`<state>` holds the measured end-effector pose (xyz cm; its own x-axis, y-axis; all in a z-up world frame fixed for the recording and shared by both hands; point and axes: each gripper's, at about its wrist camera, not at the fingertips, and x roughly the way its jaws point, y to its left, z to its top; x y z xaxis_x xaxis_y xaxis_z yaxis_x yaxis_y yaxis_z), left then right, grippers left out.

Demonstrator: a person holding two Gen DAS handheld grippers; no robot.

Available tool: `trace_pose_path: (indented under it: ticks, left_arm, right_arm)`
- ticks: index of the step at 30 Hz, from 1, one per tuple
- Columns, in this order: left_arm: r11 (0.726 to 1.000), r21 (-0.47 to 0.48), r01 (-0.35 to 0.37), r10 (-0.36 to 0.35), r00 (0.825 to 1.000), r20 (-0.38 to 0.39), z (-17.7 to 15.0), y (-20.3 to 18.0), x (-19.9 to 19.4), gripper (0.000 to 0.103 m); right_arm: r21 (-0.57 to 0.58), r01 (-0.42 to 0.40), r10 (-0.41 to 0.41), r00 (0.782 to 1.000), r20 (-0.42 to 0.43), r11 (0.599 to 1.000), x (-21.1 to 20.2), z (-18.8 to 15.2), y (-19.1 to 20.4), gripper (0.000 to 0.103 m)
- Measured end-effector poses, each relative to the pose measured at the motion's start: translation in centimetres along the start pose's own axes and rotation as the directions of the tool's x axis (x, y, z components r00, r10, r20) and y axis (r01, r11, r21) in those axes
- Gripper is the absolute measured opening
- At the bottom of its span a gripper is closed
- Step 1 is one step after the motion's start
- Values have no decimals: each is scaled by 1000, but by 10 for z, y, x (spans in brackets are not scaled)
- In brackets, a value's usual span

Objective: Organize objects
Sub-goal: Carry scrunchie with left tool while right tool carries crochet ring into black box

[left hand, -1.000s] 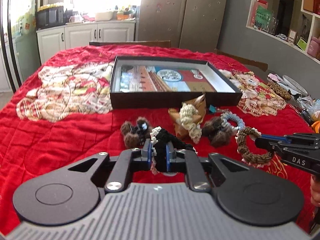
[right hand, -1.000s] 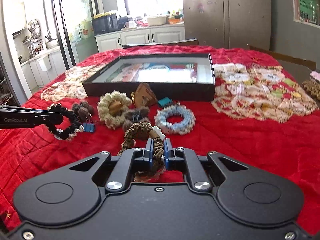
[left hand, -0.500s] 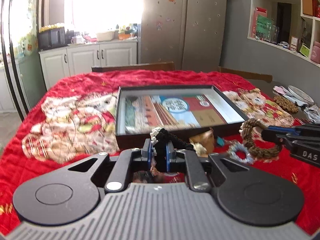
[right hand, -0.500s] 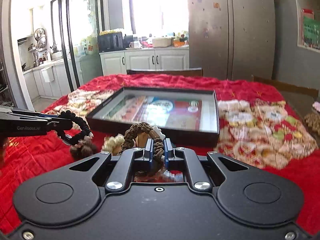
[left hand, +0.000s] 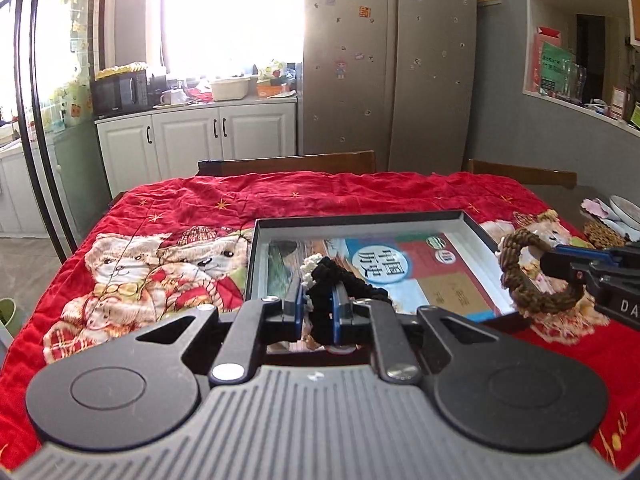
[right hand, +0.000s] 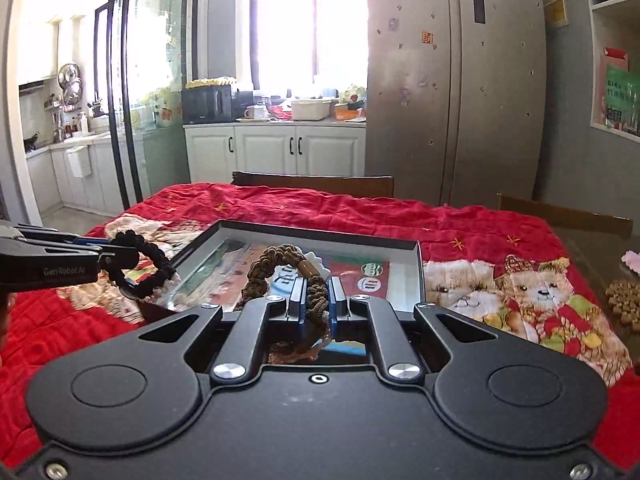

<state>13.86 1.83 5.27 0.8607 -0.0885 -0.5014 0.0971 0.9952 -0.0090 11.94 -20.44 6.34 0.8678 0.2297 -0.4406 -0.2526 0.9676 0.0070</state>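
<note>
A shallow black box [left hand: 360, 217] [right hand: 320, 237] with a printed colourful bottom lies on the red bear-print blanket [left hand: 168, 224]. My left gripper [left hand: 317, 300] is shut on a black braided bracelet [left hand: 332, 280] with a white trim, held above the box's near edge. In the right wrist view the same gripper [right hand: 116, 258] reaches in from the left with the black bracelet [right hand: 148, 264]. My right gripper [right hand: 317, 294] is shut on a brown braided bracelet [right hand: 276, 270]; the left wrist view shows that brown bracelet [left hand: 524, 276] over the box's right side.
Wooden chair backs [left hand: 288, 162] stand behind the table. A brown braided mat [right hand: 624, 300] and a dish [left hand: 626, 210] lie at the table's right edge. Cabinets [right hand: 276, 148] and a tall fridge [right hand: 452, 80] fill the far wall. Shelves [left hand: 580, 40] hang at the right.
Both grippers rose and moved forward toward the box with their bracelets. The pile of bracelets and scrunchies on the blanket has dropped out of view beneath them.
</note>
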Motion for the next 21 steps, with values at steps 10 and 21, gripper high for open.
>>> trace_pose_path:
  ticks: [10, 21]
  left_arm:
    - [1000, -23, -20, 20, 1000, -10, 20, -4, 45, 18]
    - [997, -69, -36, 33, 998, -44, 29, -6, 97, 18]
  right_arm:
    - [24, 12, -11, 999, -43, 1000, 60, 9, -4, 10]
    - [51, 48, -45, 998, -51, 998, 116, 19, -16, 10]
